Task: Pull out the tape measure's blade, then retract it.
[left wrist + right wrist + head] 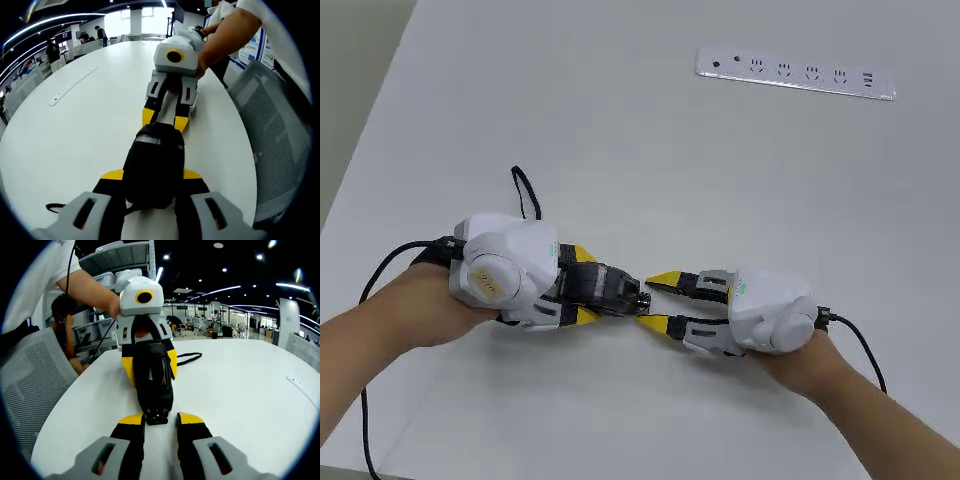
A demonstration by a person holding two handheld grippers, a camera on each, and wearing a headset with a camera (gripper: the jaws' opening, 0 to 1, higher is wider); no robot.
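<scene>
- White table (620,130) fills the scene, with a power strip (795,73) lying at its far right.
- Left gripper (585,285) lies low on the table at the near left, its yellow-tipped jaws clamped on the sides of the black tape measure (607,288).
- Right gripper (656,301) faces it from the right, its jaws a little apart, and the tape measure's nose sits between their tips.
- Black strap loop (525,190) lies just beyond the left gripper.

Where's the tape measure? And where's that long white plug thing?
tape measure (605,287), head view, on the middle of its black case.
power strip (795,73), head view, on the middle of its white top.
</scene>
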